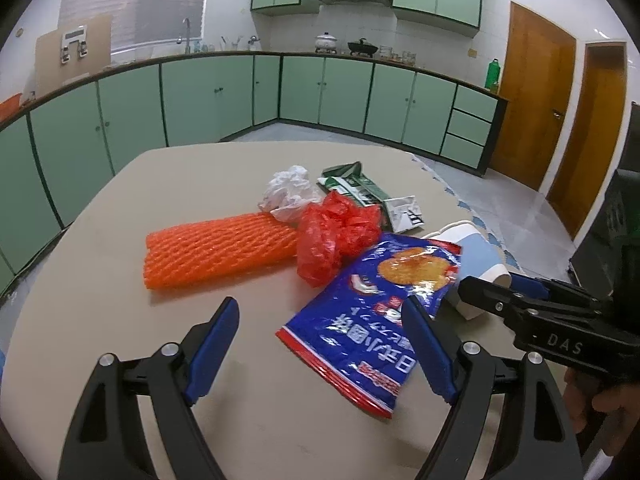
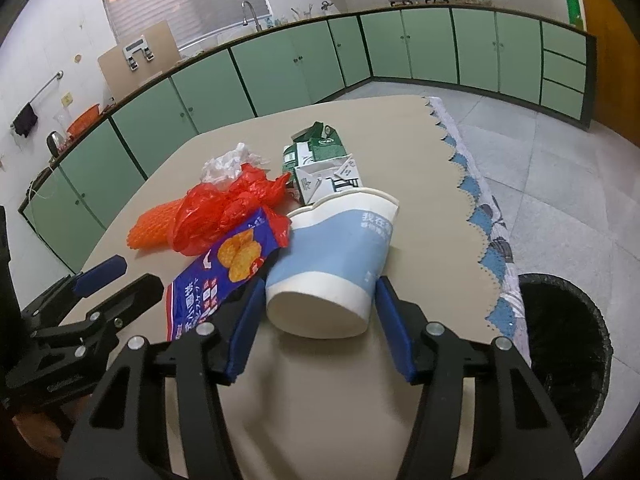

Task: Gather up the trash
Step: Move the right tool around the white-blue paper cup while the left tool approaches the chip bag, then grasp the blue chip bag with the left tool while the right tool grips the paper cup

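Observation:
Trash lies on a beige table point(image 1: 120, 280): an orange foam net point(image 1: 220, 250), a red plastic bag point(image 1: 336, 236), a white crumpled bag point(image 1: 290, 192), a flattened green milk carton point(image 1: 360, 192), a blue snack bag point(image 1: 380, 312) and a tipped white-and-blue paper cup point(image 2: 332, 264). My right gripper point(image 2: 320, 320) is open with its fingers on either side of the cup's base. My left gripper point(image 1: 320, 336) is open above the table, its right finger over the snack bag.
A black-lined trash bin point(image 2: 568, 360) stands on the floor right of the table. A scalloped cloth edge point(image 2: 480, 216) hangs on the table's right side. Green kitchen cabinets point(image 1: 200, 96) run along the far walls.

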`<state>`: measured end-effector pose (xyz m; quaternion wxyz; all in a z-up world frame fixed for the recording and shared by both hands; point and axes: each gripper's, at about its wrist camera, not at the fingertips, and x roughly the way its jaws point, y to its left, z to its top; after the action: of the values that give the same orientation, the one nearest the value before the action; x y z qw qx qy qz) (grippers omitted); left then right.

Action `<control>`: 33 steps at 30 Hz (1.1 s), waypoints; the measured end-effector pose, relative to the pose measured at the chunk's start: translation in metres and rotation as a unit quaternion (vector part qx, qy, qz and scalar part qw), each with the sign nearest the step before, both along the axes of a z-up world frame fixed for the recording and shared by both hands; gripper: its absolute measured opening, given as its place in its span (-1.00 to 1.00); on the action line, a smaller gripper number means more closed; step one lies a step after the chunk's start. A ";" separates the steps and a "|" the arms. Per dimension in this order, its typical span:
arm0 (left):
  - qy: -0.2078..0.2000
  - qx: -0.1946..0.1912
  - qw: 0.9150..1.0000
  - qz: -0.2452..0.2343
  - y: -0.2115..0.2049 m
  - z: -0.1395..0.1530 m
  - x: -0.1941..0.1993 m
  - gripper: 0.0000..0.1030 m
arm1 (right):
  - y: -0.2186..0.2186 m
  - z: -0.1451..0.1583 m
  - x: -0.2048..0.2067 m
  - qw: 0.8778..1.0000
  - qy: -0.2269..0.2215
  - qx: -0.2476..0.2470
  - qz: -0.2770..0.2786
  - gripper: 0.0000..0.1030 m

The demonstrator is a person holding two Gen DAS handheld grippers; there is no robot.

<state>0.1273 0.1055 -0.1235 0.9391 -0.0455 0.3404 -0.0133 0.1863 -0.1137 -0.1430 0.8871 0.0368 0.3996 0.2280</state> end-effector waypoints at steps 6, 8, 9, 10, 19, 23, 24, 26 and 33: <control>0.001 0.010 0.999 -0.032 -0.010 -0.004 -0.008 0.58 | -0.004 -0.002 0.002 1.000 0.010 0.008 0.007 0.05; 0.008 0.009 0.999 -0.036 -0.012 -0.007 -0.008 0.58 | -0.006 -0.002 0.003 1.000 0.014 0.014 0.006 0.05; 0.010 0.009 0.999 -0.038 -0.012 -0.007 -0.008 0.58 | -0.007 -0.002 0.004 1.000 0.015 0.018 0.006 0.05; 0.011 0.009 0.999 -0.041 -0.014 -0.008 -0.009 0.58 | -0.007 -0.002 0.005 1.000 0.016 0.019 0.005 0.05; 0.031 0.040 0.997 -0.052 -0.026 -0.021 0.000 0.58 | -0.007 -0.002 0.006 1.000 0.018 0.020 0.006 0.05; 0.038 0.041 0.998 -0.041 -0.023 -0.026 0.005 0.58 | -0.009 -0.002 0.008 1.000 0.020 0.023 0.006 0.06; 0.040 0.040 0.998 -0.041 -0.022 -0.026 0.006 0.58 | -0.009 -0.002 0.008 1.000 0.021 0.023 0.006 0.06; 0.044 0.036 0.998 -0.041 -0.021 -0.027 0.007 0.58 | -0.010 -0.002 0.008 1.000 0.020 0.022 0.006 0.06; 0.044 0.004 0.998 -0.040 -0.015 -0.026 0.009 0.07 | -0.011 -0.002 0.008 1.000 0.017 0.024 0.007 0.05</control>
<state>0.1366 0.0909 -0.1493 0.9221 -0.0284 0.3829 -0.0471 0.1945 -0.1251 -0.1448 0.8773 0.0591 0.4095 0.2431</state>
